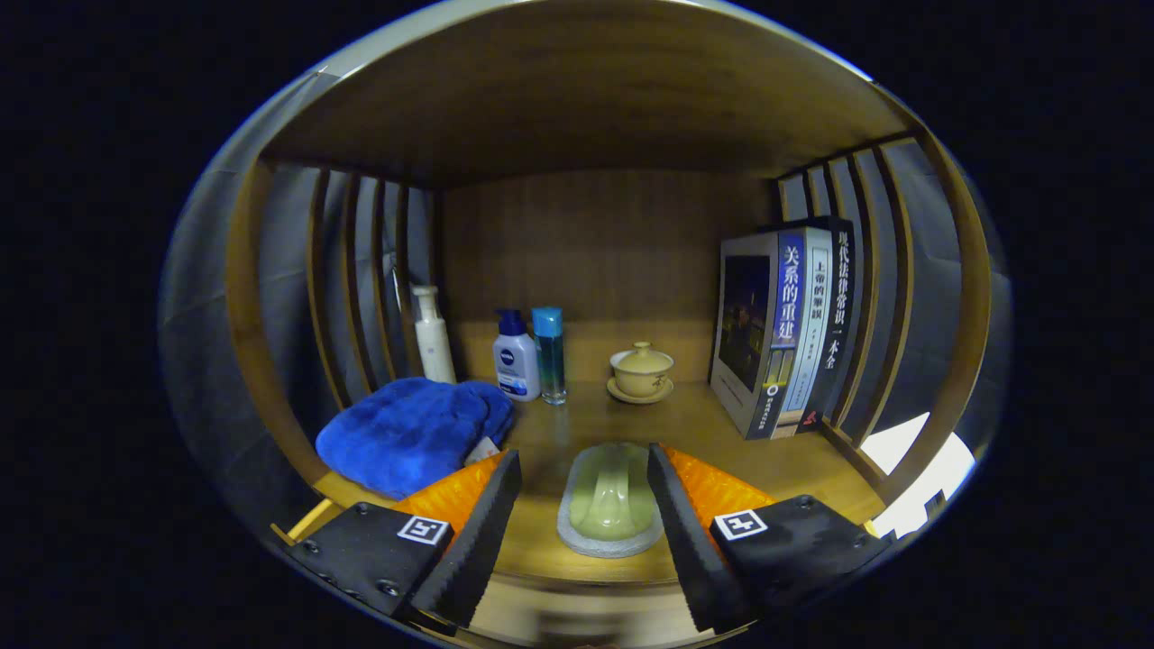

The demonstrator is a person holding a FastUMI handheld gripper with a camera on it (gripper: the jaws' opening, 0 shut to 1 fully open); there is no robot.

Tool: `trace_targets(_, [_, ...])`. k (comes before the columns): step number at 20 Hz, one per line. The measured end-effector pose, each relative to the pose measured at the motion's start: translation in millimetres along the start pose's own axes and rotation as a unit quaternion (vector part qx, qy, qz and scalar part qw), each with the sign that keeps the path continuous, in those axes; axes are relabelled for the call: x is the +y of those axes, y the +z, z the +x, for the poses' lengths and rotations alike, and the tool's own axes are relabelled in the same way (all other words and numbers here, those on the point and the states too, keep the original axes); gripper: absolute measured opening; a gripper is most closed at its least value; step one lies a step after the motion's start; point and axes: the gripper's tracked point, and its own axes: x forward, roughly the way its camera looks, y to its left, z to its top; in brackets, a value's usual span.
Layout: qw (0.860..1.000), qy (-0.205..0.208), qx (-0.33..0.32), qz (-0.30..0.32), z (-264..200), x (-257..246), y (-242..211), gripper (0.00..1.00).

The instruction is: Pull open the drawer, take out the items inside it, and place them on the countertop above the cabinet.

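While our gripper stands open, the pale green dish on its grey pad lies on the countertop between the fingers, its right edge touching the right one. Left lies a blue towel; beyond stand bottles, a lidded cup and books.

A pale green glazed piece lies flat on a grey pad near the front edge of the wooden countertop, lengthwise toward the back. It sits between my open fingers, closer to the right one; whether that finger touches it I cannot tell.
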Motion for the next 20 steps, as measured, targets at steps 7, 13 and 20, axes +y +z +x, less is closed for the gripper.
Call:
trace_targets(7, [0.998, 0.050, -0.042, -0.025, -76, 27, 9, 0.91])
trace_targets(13, [0.996, 0.073, -0.053, -0.027, -123, 37, -12, 0.91])
trace_targets(20, [0.995, 0.067, -0.064, -0.042, -152, 33, -40, 0.92])
